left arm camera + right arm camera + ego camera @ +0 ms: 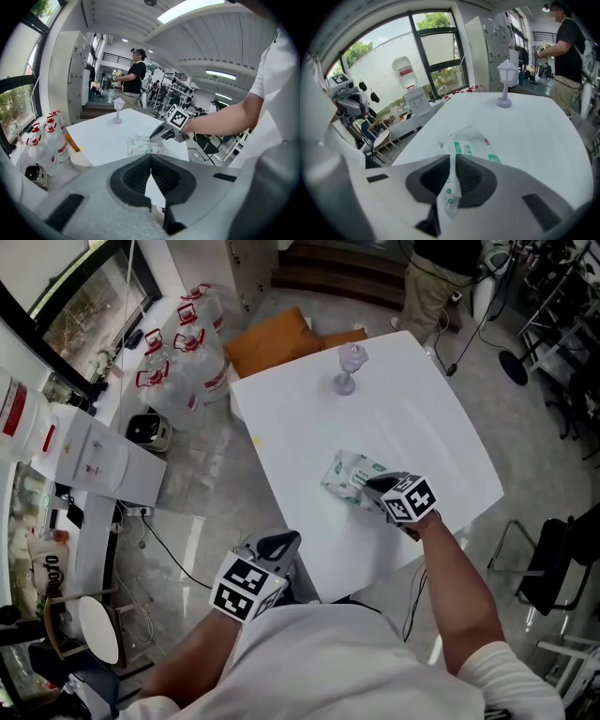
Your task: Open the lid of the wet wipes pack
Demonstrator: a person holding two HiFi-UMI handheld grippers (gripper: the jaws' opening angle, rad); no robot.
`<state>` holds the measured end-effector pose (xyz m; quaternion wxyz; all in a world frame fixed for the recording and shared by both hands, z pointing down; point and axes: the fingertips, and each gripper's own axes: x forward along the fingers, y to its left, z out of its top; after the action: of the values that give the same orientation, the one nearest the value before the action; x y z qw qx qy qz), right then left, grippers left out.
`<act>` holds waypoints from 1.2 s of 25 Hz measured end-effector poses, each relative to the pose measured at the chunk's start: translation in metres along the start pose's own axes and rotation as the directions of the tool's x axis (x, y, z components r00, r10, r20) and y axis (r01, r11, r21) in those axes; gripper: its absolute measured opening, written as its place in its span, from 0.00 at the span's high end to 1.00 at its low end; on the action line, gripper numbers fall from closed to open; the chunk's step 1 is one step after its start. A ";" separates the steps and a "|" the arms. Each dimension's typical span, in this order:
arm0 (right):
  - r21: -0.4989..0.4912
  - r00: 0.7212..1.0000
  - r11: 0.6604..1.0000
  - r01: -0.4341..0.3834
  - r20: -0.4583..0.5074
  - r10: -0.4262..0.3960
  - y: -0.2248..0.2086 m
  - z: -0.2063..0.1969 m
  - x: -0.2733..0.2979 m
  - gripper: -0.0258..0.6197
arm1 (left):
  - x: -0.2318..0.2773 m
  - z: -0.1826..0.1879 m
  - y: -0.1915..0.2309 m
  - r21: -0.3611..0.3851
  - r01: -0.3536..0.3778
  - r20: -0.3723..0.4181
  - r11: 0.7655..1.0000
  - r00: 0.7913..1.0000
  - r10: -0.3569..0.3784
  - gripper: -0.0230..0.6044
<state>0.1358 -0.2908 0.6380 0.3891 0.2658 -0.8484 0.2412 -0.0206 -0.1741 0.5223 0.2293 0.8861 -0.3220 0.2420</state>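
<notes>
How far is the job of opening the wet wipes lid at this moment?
Done: the right gripper is at the wet wipes pack on the table. In hand: its jaws pinch a white strip of it, seemingly the lid flap. Left: peeling the lid open; the left gripper, shut and empty, is away from the pack.

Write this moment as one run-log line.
left hand-held gripper: shut, empty | right hand-held gripper: shut on wet wipes pack edge | wet wipes pack: on table

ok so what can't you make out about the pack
- head view: right gripper covers the near end of the wet wipes pack, hiding its lid
- right gripper view: thin flap between the jaws; lid or wrapper edge, cannot tell
- left gripper view: pack too small to read
</notes>
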 end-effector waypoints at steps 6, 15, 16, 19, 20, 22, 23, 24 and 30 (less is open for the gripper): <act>-0.031 0.996 0.996 0.082 0.045 -0.080 -0.020 0.017 -0.016 0.92 | 0.000 -0.001 -0.001 0.001 -0.005 -0.001 1.000 1.000 0.005 0.96; -0.106 0.911 0.905 0.412 0.067 -0.407 -0.080 0.030 -0.015 0.89 | -0.003 0.001 -0.003 -0.010 -0.016 0.015 1.000 1.000 0.016 0.96; -0.121 0.906 0.898 0.423 0.060 -0.418 -0.084 0.032 -0.012 0.89 | -0.003 -0.001 -0.002 -0.016 -0.021 0.013 1.000 1.000 0.021 0.96; -0.169 0.902 0.889 0.427 0.014 -0.431 -0.094 0.033 -0.002 0.90 | -0.006 -0.007 0.001 -0.035 -0.037 0.006 0.999 0.999 0.038 0.96; -0.175 0.904 0.891 0.420 -0.003 -0.427 -0.098 0.031 0.002 0.90 | -0.007 -0.009 0.001 -0.043 -0.043 0.003 0.998 0.999 0.043 0.96; -0.166 0.912 0.901 0.400 -0.029 -0.410 -0.104 0.026 0.011 0.91 | -0.009 -0.013 0.004 -0.059 -0.054 -0.007 0.997 0.999 0.054 0.96; -0.155 0.915 0.907 0.391 -0.037 -0.401 -0.107 0.023 0.015 0.91 | -0.009 -0.015 0.005 -0.068 -0.061 -0.012 0.996 0.998 0.060 0.96; -0.146 0.918 0.912 0.384 -0.041 -0.394 -0.109 0.021 0.019 0.91 | -0.010 -0.018 0.007 -0.077 -0.068 -0.017 0.995 0.998 0.067 0.96; -0.120 0.936 0.934 0.336 -0.073 -0.346 -0.115 0.006 0.041 0.94 | -0.008 -0.021 0.013 -0.101 -0.097 -0.022 0.990 0.995 0.096 0.96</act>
<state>0.1831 -0.3905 0.6901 0.4774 0.3765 -0.7821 0.1370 -0.0408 -0.1672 0.5376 0.2650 0.8545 -0.3745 0.2437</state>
